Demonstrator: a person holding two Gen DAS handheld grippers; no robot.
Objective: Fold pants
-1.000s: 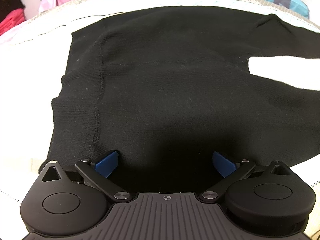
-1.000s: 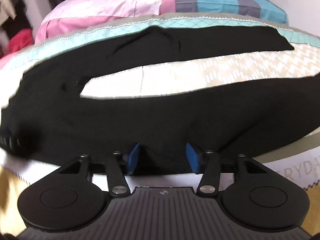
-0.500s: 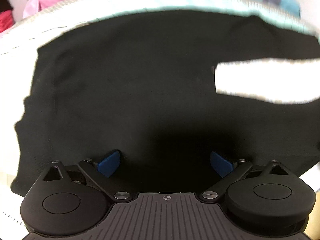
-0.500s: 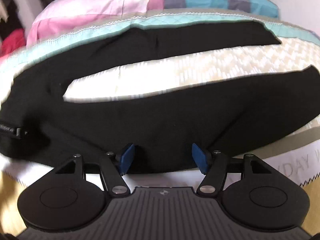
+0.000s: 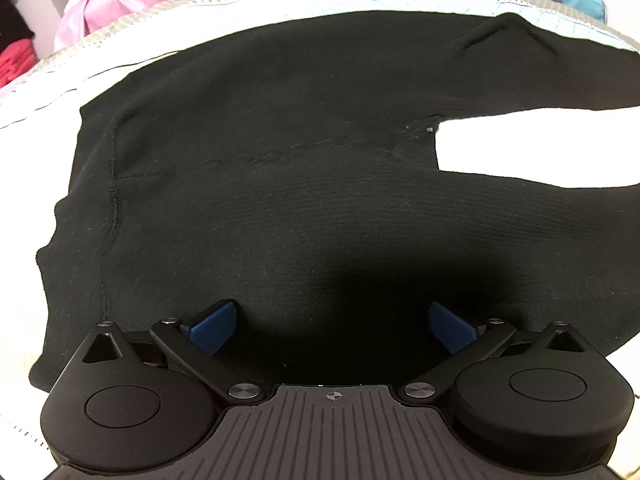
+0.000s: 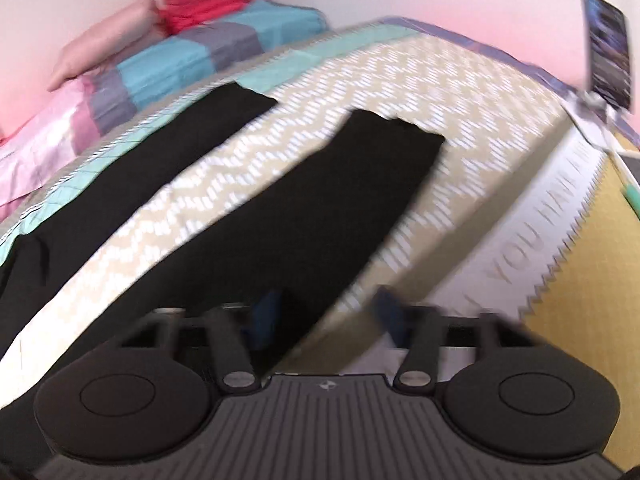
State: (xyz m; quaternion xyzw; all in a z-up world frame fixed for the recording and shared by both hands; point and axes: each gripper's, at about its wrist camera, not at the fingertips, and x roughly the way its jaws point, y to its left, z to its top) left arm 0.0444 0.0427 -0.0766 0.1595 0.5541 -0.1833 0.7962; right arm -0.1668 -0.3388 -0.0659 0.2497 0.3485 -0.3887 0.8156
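While the left wrist view looks steeply down on the waist end of the black knit pants (image 5: 300, 200), spread flat on the pale quilted bedspread (image 5: 520, 148), it shows me only where the two legs part at the right. My left gripper (image 5: 332, 326) hangs over the near edge of that cloth with its blue pads wide apart, pinching nothing.

Only the right wrist view, which is blurred, gives me both legs out to their hems: the far one along the teal border, the near one beside the bed's near edge. My right gripper (image 6: 326, 312) is closing; its pads show apart, with the near leg's edge between them by the left pad, not pressed. A dark-screened phone on a stand (image 6: 610, 52) appears far right there.
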